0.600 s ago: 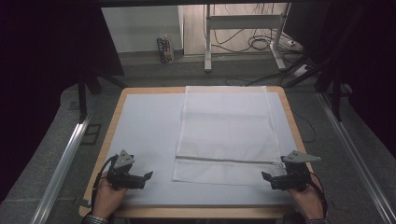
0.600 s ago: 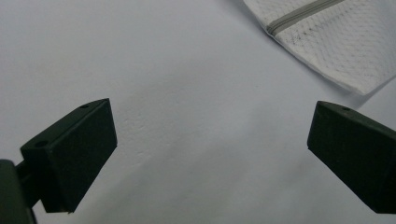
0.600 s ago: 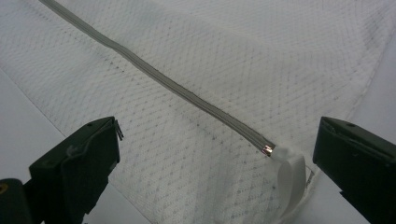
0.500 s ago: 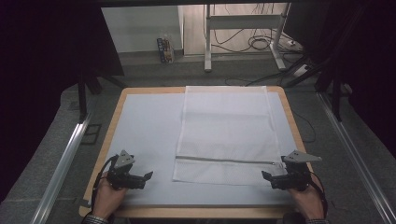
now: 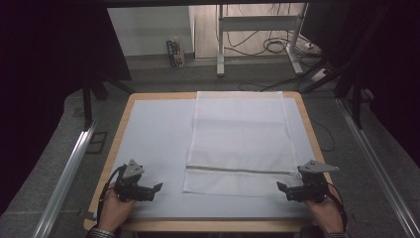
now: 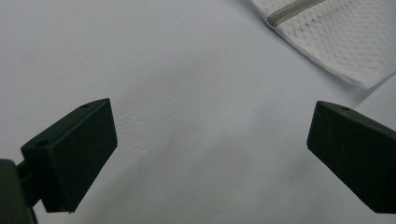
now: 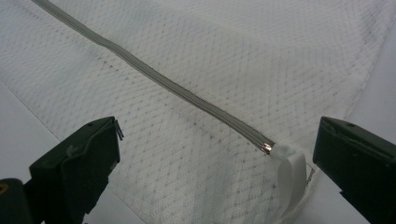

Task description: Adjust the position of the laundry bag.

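A white mesh laundry bag (image 5: 240, 136) lies flat on the table, reaching from the near middle to the far edge. A grey zipper (image 5: 237, 170) crosses it near its front end. My left gripper (image 5: 154, 190) rests low on the white table cover, left of the bag's near corner (image 6: 341, 44), its jaws open (image 6: 210, 121) over bare cover. My right gripper (image 5: 282, 190) sits at the bag's near right corner. Its jaws are open (image 7: 217, 135) over the mesh, with the zipper's end (image 7: 266, 148) and a white tab (image 7: 292, 175) between them, untouched.
The table (image 5: 119, 148) has a wooden rim and a white cover. Metal rails (image 5: 64, 173) run along both sides. Behind the table stand a desk frame (image 5: 220, 44), loose cables (image 5: 280, 47) on the floor and dark curtains.
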